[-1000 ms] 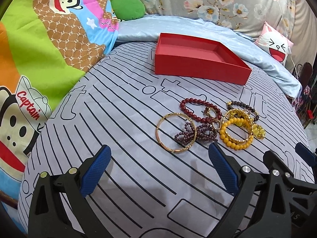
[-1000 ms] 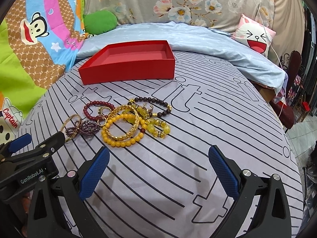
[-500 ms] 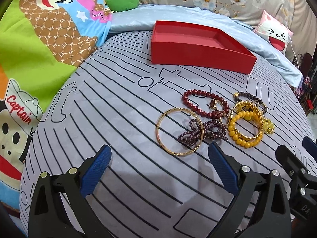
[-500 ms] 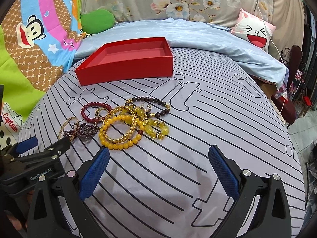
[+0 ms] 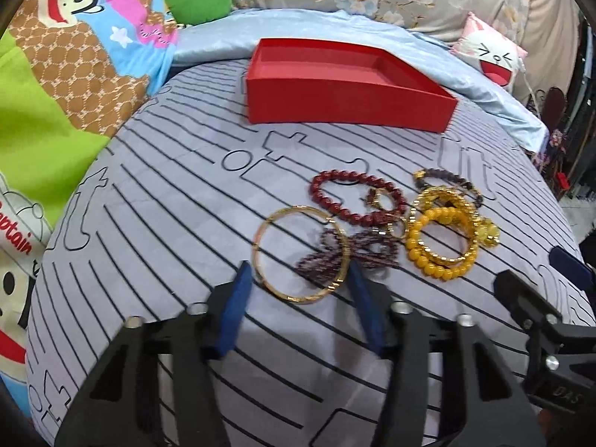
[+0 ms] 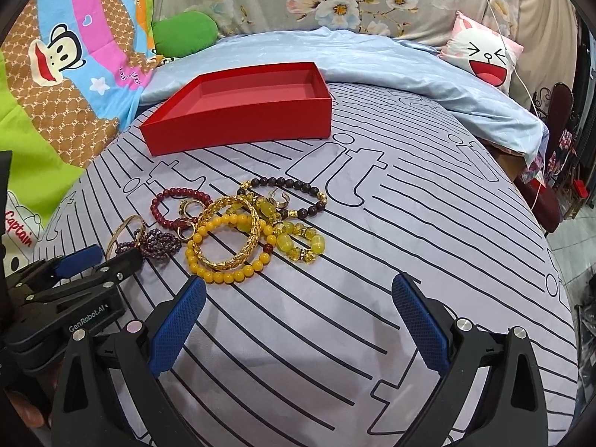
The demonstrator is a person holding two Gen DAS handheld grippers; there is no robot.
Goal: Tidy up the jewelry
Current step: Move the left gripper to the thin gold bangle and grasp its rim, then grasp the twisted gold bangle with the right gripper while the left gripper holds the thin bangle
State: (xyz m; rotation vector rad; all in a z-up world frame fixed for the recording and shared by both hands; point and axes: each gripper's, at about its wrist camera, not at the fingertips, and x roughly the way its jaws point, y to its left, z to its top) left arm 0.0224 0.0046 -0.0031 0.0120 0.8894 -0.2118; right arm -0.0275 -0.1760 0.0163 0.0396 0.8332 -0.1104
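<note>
A pile of bracelets lies on the grey striped bedsheet: a thin gold bangle [image 5: 301,253], a purple bead strand [image 5: 346,253], a dark red bead bracelet [image 5: 355,197], a yellow bead bracelet [image 5: 439,257] with a gold chain bangle [image 6: 229,234], and a dark brown bead bracelet [image 6: 287,195]. An empty red box [image 5: 346,100] stands behind them. My left gripper [image 5: 300,279] is partly closed, its blue fingertips flanking the gold bangle's near edge. My right gripper [image 6: 298,294] is wide open and empty, just in front of the yellow beads.
A light blue blanket [image 6: 372,59] lies behind the box. A cartoon monkey quilt [image 5: 74,74] rises on the left, a green cushion [image 6: 184,33] and a white-pink pillow [image 6: 484,56] sit at the back. The bed edge drops off at the right.
My left gripper moved forward to the gold bangle and its jaws narrowed around it. My right gripper stayed open and edged slightly closer to the pile.
</note>
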